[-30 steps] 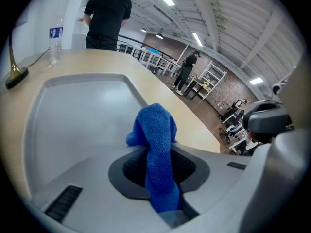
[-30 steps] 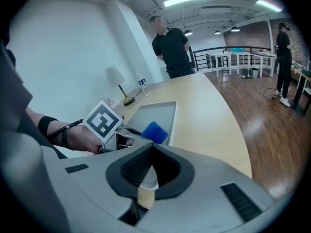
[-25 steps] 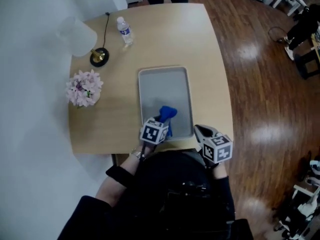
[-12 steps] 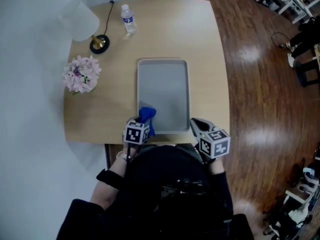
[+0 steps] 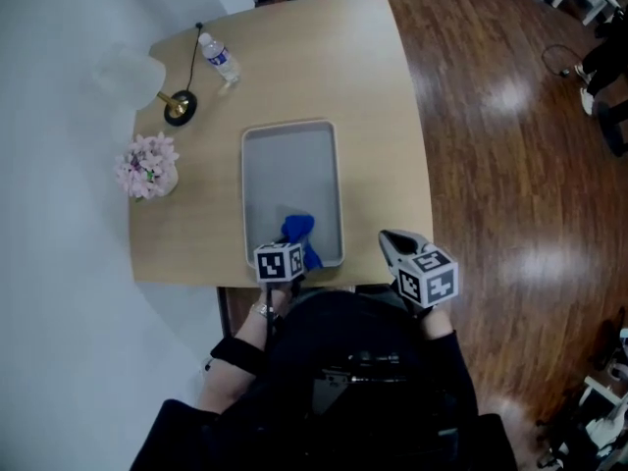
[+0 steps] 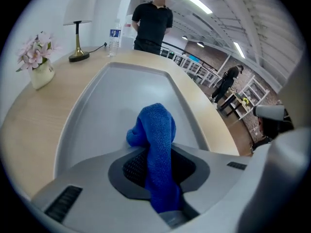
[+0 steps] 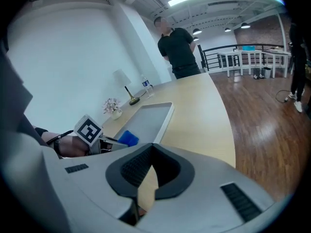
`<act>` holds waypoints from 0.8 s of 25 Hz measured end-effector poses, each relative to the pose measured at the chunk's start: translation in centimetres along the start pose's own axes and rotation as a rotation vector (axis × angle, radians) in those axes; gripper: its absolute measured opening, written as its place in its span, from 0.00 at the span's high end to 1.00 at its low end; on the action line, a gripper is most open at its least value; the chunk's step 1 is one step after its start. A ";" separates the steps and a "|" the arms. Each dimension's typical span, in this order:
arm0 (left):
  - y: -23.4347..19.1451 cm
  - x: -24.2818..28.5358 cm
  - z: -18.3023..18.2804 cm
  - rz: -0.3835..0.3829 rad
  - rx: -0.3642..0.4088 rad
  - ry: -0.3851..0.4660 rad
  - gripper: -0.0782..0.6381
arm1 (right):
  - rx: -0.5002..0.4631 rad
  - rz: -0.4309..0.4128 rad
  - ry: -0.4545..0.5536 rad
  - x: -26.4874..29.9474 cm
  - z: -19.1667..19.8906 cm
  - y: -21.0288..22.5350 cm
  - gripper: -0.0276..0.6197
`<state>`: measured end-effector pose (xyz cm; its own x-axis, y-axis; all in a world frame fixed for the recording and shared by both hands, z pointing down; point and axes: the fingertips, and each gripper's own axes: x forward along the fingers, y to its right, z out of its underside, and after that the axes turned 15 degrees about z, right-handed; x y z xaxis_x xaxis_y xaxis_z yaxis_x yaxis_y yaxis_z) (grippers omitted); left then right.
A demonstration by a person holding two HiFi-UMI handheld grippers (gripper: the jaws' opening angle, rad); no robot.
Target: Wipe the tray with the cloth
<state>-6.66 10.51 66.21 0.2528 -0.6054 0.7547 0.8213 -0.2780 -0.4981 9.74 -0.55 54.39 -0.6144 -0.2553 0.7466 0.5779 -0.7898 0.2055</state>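
A grey tray (image 5: 289, 165) lies lengthwise in the middle of the wooden table (image 5: 383, 145). My left gripper (image 5: 294, 248) hovers over the tray's near end, shut on a blue cloth (image 5: 299, 234). In the left gripper view the cloth (image 6: 156, 130) hangs bunched between the pads and droops onto the tray (image 6: 121, 91). My right gripper (image 5: 392, 243) is at the table's near edge, right of the tray, shut and empty. The right gripper view shows its jaws (image 7: 153, 147) closed with nothing in them, and past them the tray (image 7: 150, 115), the cloth (image 7: 128, 138) and the left gripper's marker cube (image 7: 88, 129).
A lamp (image 5: 177, 106) with a white shade, a water bottle (image 5: 218, 59) and a vase of pink flowers (image 5: 145, 168) stand at the table's left and far-left. A person in black (image 6: 153, 21) stands at the far edge. Wooden floor (image 5: 510, 165) lies to the right.
My left gripper swept the cloth to the tray's near-left corner and back toward the right of the near end. The right gripper stayed near the table's near edge.
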 end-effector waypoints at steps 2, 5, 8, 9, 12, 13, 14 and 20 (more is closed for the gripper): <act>1.8 1.1 -0.1 0.010 -0.016 0.003 0.75 | -0.017 -0.024 -0.004 -0.1 0.1 0.9 0.95; 4.6 2.8 -0.1 0.018 0.005 -0.010 0.75 | -0.030 -0.065 -0.010 0.0 0.6 1.5 0.95; 6.2 3.9 -0.2 0.011 0.017 -0.018 0.75 | -0.035 -0.112 -0.011 0.0 0.7 1.5 0.95; 6.7 4.2 -0.2 0.018 0.007 -0.020 0.75 | -0.035 -0.126 -0.010 -0.1 0.6 1.4 0.95; 7.8 4.8 -0.1 0.024 -0.004 -0.031 0.75 | -0.039 -0.158 -0.010 -0.1 0.3 1.4 0.95; 8.0 4.8 -0.2 0.027 -0.004 -0.030 0.75 | -0.043 -0.167 -0.014 0.1 0.1 1.3 0.95; 8.0 4.7 -0.4 0.037 -0.007 -0.027 0.75 | -0.048 -0.174 -0.017 0.3 -0.3 1.2 0.95; 5.5 1.0 -3.2 0.063 -0.006 0.041 0.75 | -0.078 -0.195 -0.024 1.6 -1.8 -1.2 0.95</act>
<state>-3.54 5.96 62.87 0.2826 -0.6518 0.7038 0.8012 -0.2430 -0.5468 7.09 -0.99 54.16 -0.6970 -0.0814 0.7124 0.4054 -0.8642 0.2980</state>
